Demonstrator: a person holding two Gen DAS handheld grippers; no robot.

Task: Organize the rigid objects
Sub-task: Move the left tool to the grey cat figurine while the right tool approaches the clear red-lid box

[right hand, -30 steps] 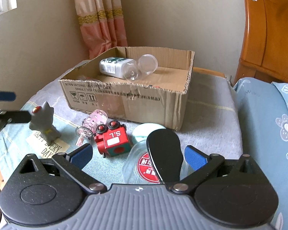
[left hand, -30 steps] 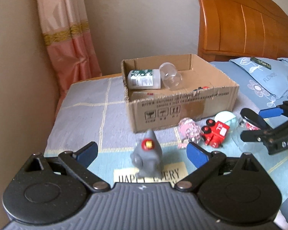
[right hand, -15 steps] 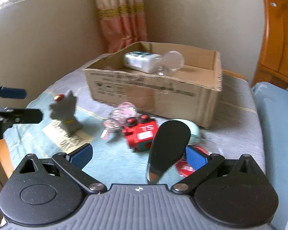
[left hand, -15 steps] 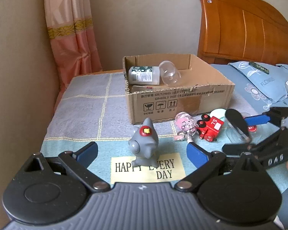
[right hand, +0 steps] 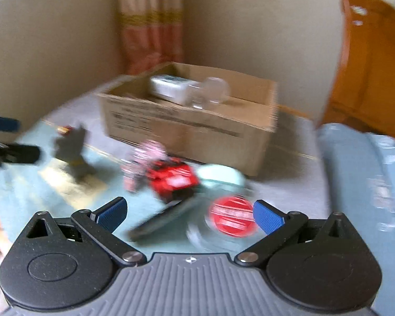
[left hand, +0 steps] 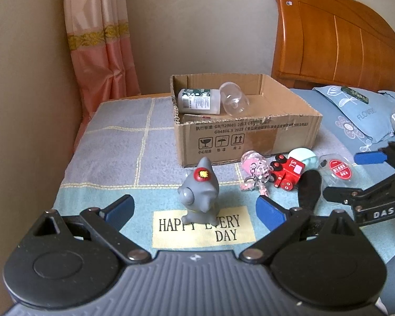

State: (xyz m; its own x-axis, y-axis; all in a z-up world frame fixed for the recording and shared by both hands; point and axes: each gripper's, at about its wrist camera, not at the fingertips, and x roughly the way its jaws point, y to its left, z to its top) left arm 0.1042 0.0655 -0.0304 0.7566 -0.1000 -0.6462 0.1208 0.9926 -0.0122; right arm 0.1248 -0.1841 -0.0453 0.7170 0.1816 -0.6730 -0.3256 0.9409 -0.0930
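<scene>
Left wrist view: grey figurine (left hand: 198,192) upright on the blue cloth (left hand: 100,142), pointed crest up, red-and-yellow badge on its head, feet on the yellow "HAPPY EVERY DAY" patch (left hand: 203,228); sits between the spread blue pads of the left gripper (left hand: 194,209), touching neither, jaws released. Behind it, open cardboard box (left hand: 250,142) holding a white labelled bottle (left hand: 199,101) lying on its side, long axis left to right, with a clear round cup (left hand: 234,99) at its right end. In front of the box, near one another: pink keychain charm (left hand: 255,168), red toy car (left hand: 288,171) tipped with wheels to the left, pale green disc (left hand: 302,156), clear lid with red sticker (left hand: 338,169). Black spoon-shaped piece (left hand: 308,189) just right of the car, long axis near vertical, broad end up, lower end hidden behind the gripper's right finger. Right gripper (left hand: 355,175) entering from the right edge, fingers apart around nothing. Wooden headboard (left hand: 337,42) and curtain (left hand: 100,42) behind.

Right wrist view, heavily blurred: right gripper (right hand: 188,214) with blue pads wide apart, unclenched, gripping nothing; black piece (right hand: 166,217) lying slantwise between the pads, touching neither, long axis lower left to upper right; red sticker lid (right hand: 233,216) close to the right pad; red car (right hand: 173,177) and pink charm (right hand: 144,160) beyond; figurine (right hand: 73,155) at left; box (right hand: 192,129) behind.
</scene>
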